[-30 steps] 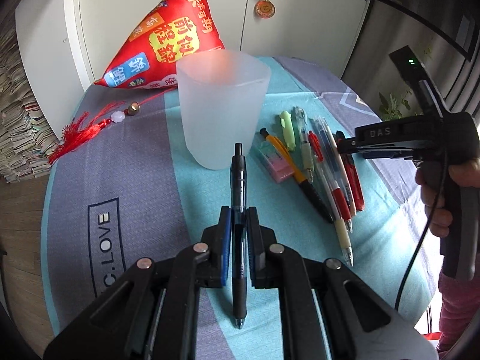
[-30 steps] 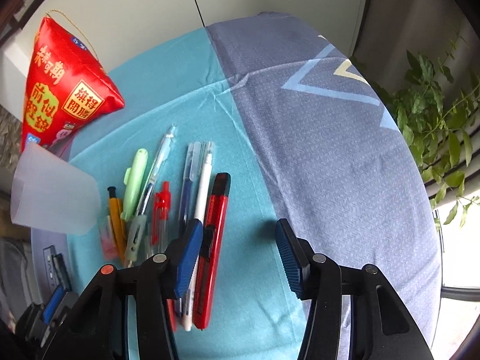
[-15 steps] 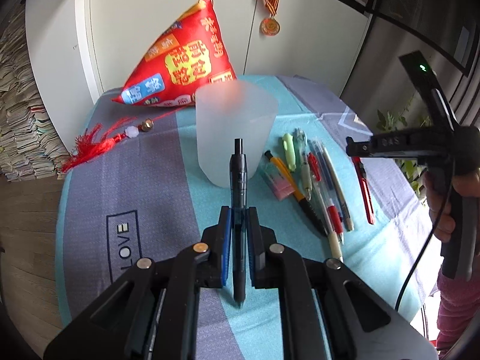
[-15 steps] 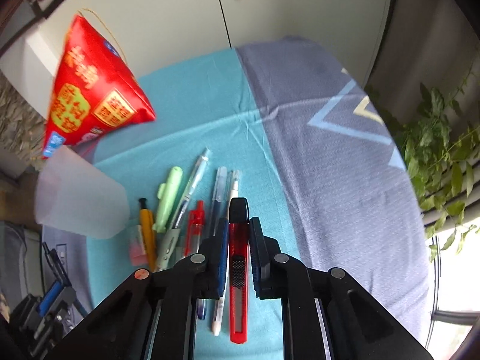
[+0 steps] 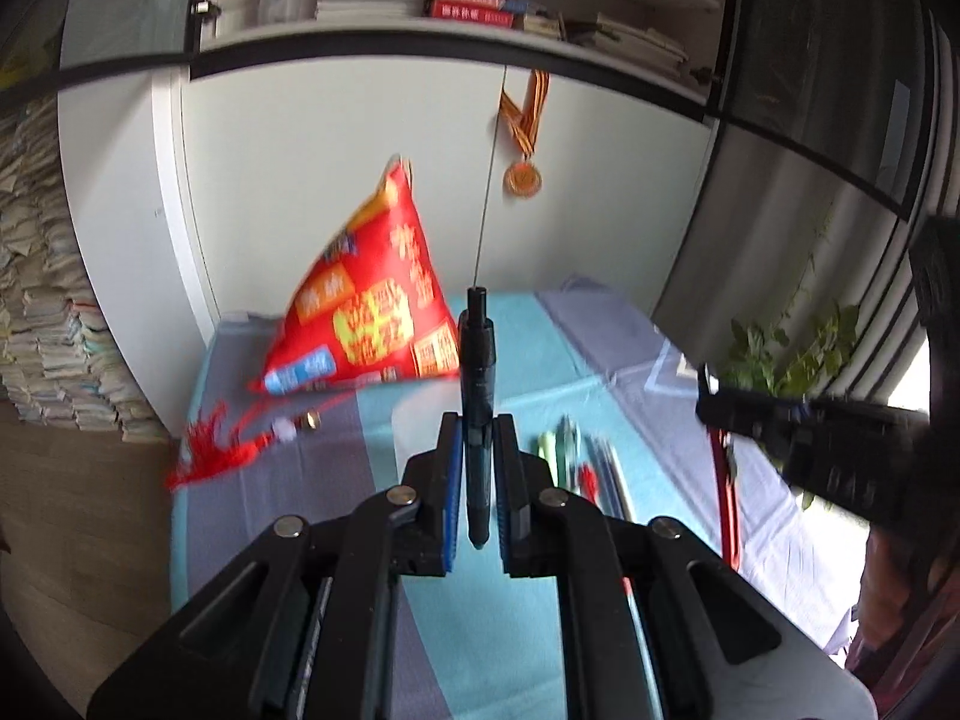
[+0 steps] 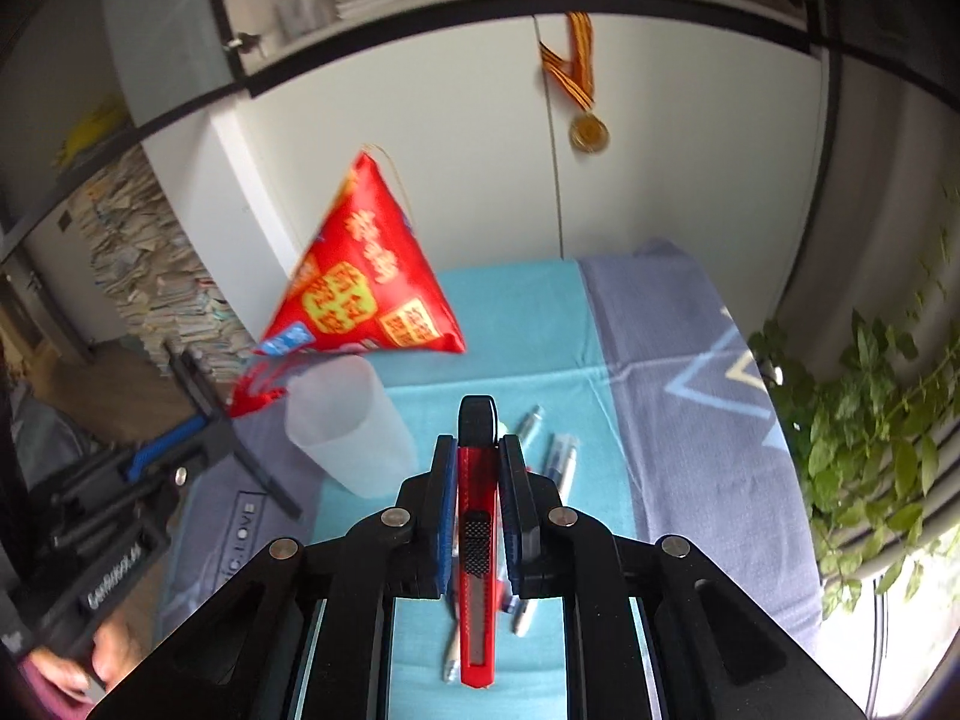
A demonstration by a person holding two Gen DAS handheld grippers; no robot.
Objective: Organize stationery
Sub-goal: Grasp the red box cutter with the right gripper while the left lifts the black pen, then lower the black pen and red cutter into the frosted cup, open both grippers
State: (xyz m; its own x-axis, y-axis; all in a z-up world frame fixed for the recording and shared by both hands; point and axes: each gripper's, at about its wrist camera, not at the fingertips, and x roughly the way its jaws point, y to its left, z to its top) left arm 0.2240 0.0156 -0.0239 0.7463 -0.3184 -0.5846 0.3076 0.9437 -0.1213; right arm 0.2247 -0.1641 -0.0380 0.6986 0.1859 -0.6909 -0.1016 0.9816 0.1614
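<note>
My left gripper (image 5: 478, 432) is shut on a dark blue pen (image 5: 477, 372), held lifted and tilted upward above the table. My right gripper (image 6: 477, 450) is shut on a red utility knife (image 6: 477, 540), also lifted. The frosted plastic cup (image 6: 345, 426) stands on the cloth left of the right gripper; in the left wrist view it is mostly hidden behind the left gripper. Several pens (image 6: 555, 462) lie on the teal cloth under the right gripper and also show in the left wrist view (image 5: 576, 456). The right gripper shows in the left wrist view (image 5: 714, 408) with the knife (image 5: 723, 480) hanging from it.
A red pyramid-shaped cushion (image 5: 372, 312) with a red tassel (image 5: 210, 450) sits at the back of the table. A medal (image 5: 522, 177) hangs on the white cabinet behind. A green plant (image 6: 870, 420) stands to the right. Book stacks (image 5: 42, 330) line the left.
Both grippers have risen and tilted upward, so the views now show the cabinet and shelf. The right gripper shut on the red knife a second ago and has lifted it off the cloth.
</note>
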